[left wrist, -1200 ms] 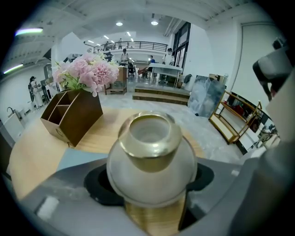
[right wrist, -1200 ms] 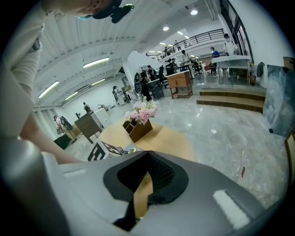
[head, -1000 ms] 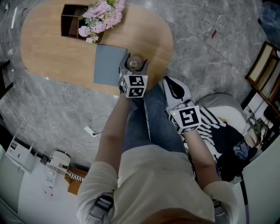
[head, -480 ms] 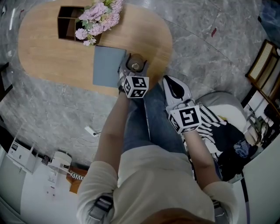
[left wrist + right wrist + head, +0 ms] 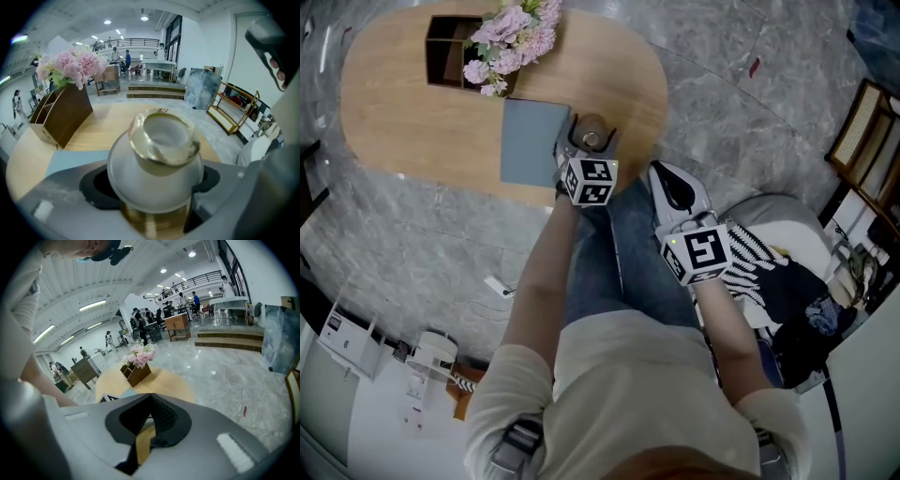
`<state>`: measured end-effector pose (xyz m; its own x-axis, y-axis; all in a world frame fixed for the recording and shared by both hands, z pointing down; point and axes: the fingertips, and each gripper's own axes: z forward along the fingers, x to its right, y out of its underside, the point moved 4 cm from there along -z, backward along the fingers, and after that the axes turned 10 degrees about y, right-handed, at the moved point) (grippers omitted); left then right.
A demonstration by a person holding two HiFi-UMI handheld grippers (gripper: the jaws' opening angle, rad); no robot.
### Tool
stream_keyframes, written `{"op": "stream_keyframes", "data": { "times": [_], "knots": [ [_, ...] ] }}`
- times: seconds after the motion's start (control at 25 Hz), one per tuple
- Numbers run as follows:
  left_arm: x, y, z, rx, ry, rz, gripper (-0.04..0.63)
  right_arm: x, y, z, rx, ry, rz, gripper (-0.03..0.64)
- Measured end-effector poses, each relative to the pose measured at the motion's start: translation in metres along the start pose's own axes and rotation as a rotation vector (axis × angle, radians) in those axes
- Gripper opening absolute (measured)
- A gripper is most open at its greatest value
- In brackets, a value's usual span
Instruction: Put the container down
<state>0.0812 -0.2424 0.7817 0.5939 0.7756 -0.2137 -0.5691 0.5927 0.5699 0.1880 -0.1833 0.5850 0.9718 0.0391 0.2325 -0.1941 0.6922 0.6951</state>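
The container (image 5: 592,132) is a round frosted-white jar with a gold rim (image 5: 161,136). It stands on the oval wooden table (image 5: 412,122) near its front edge, just right of a grey mat (image 5: 530,141). My left gripper (image 5: 587,146) reaches over that edge with the jar between its jaws. The jaws are opening, and the dark pads (image 5: 96,185) stand beside the jar's belly rather than pressing on it. My right gripper (image 5: 673,185) hangs off the table above the person's lap. Its jaws meet at the tips (image 5: 150,397) with nothing in them.
A brown wooden organiser (image 5: 455,52) with pink flowers (image 5: 511,37) stands at the table's far side. Grey marble floor surrounds the table. A cane-backed chair (image 5: 862,141) and a seat piled with clothes (image 5: 797,291) are at the right, white devices (image 5: 431,352) at the lower left.
The left gripper and the jar stay in the same spot at the table's front edge. The right gripper has not moved. Only the head view drifts slightly.
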Motion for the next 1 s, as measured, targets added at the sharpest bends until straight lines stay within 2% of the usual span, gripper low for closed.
{"op": "stream_keyframes", "data": {
  "times": [0.08,0.16,0.6,1.0],
  "knots": [
    [0.001,0.001,-0.002,0.011,0.024,-0.027,0.421,-0.003,0.000,-0.004,0.007,0.008,0.003,0.000],
    [0.002,0.000,-0.007,0.022,0.033,-0.024,0.431,-0.006,0.001,-0.009,0.016,0.017,0.007,0.000],
    [0.011,0.013,-0.058,0.054,0.044,0.027,0.436,-0.042,0.013,-0.043,0.068,0.051,0.038,0.000],
    [0.034,0.014,-0.136,0.119,0.076,-0.011,0.423,-0.084,0.019,-0.092,0.149,0.104,0.044,0.000]
  ]
}}
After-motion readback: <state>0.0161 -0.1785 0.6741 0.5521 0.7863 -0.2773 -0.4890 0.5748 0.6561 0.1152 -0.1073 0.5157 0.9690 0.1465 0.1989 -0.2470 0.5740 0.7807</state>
